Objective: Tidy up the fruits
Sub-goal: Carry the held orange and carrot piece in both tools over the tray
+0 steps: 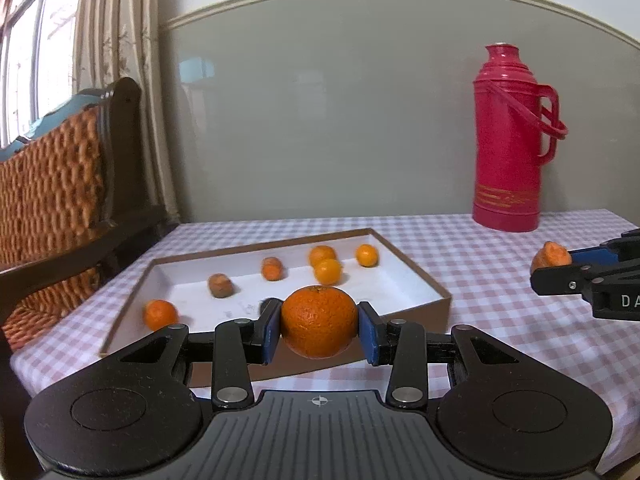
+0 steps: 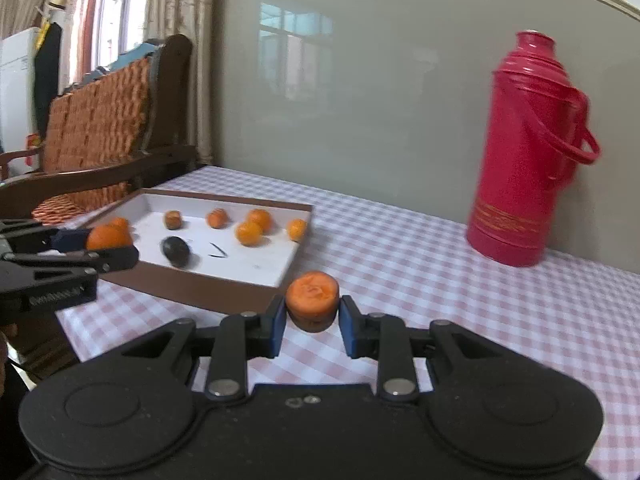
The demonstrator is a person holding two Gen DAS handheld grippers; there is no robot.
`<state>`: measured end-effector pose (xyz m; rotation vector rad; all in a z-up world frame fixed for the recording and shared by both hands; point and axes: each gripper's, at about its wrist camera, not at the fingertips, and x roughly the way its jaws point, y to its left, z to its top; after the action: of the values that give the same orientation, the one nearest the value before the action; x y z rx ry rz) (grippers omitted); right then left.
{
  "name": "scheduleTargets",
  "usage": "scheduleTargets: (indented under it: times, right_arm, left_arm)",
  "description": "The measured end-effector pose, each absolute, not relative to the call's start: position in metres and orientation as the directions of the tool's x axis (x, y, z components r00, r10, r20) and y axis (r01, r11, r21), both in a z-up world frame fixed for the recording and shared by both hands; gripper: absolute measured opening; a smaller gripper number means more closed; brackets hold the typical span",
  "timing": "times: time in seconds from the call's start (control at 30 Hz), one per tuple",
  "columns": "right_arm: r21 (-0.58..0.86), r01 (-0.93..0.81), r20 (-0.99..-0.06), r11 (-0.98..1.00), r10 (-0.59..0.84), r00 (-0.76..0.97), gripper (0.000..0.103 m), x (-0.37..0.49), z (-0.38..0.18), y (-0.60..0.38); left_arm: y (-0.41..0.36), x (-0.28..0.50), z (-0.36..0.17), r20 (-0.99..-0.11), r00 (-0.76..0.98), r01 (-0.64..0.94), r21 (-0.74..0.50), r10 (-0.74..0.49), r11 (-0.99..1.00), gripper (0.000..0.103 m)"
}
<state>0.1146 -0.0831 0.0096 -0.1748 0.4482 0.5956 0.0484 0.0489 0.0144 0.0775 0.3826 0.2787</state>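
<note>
The left gripper (image 1: pixel 319 330) was clamped on a round orange (image 1: pixel 319 322), held above the near edge of the shallow box (image 1: pixel 416 280) on the checked tablecloth (image 1: pixel 500 264). The right gripper (image 2: pixel 312 314) was clamped on a smaller, flattened orange fruit (image 2: pixel 313 300), just beside the box's near right corner. 6 small fruits lay in the box, among them 2 touching (image 1: pixel 325 264). A red flask (image 1: pixel 510 136) stood by the wall.

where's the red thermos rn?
The red thermos stands upright on the checked tablecloth at the far right, against the wall, beyond and to the right of the box of oranges; the right wrist view shows it too.
</note>
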Motion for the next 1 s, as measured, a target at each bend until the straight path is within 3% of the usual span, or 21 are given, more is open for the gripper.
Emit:
scheduleTargets:
  times: [0.5,1.0]
  right_arm:
    - [-0.032,-0.665,-0.362,0.746,0.611,0.704,0.020,0.117,0.031,-0.023]
    - [-0.033,-0.653,-0.323,0.757,0.610,0.724,0.020,0.147,0.033,0.008]
  left_arm:
    - [0.113,0.035,0.022,-0.334,0.845,-0.409,0.102,0.419,0.907,0.041]
    - [0.158,0.060,0.034,-0.295,0.825,-0.477,0.093,0.482,0.874,0.041]
